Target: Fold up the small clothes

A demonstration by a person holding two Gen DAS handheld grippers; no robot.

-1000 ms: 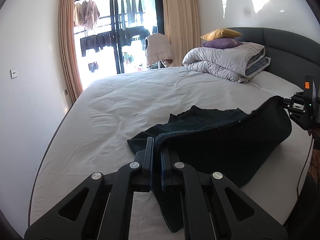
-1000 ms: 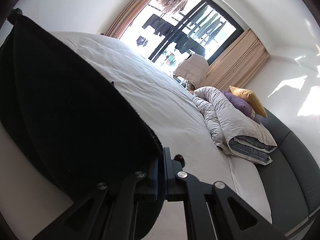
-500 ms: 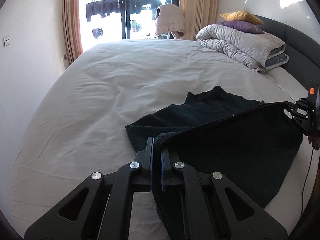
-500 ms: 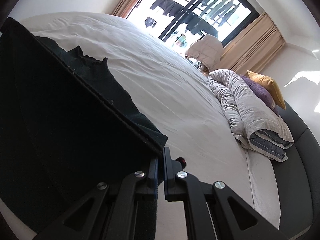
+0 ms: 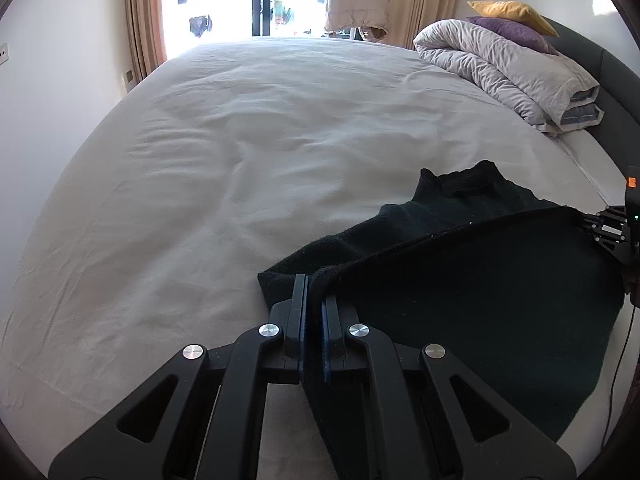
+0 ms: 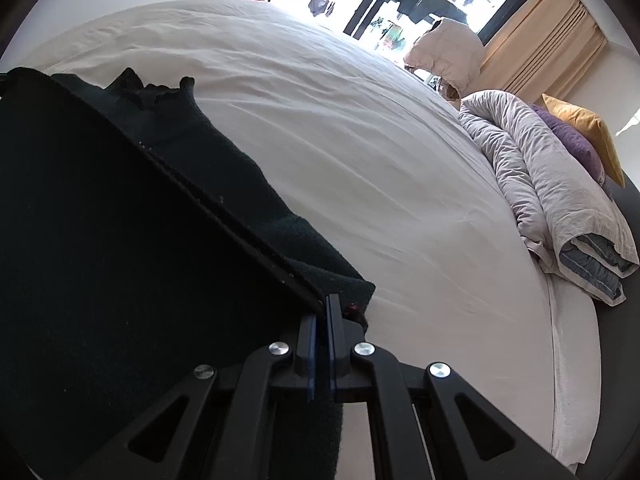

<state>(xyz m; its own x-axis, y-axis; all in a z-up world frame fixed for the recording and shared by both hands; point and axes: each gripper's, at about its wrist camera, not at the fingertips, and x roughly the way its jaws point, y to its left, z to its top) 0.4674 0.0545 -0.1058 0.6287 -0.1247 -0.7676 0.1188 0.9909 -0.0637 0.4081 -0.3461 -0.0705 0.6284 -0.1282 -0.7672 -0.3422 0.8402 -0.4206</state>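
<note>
Both tongs, left (image 5: 313, 292) and right (image 6: 323, 312), are clamped on the hem corners of a dark top (image 5: 460, 280). It hangs taut between them, its collar end lying on the bed (image 5: 260, 140). If either thin pinch slips, or one side drops first, I judge the fold will land crooked over the collar (image 5: 468, 184).

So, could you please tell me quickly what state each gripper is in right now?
Left gripper: closed, holding one end of the dark knitted sweater's raised hem.
Right gripper: closed, holding the other end.
</note>
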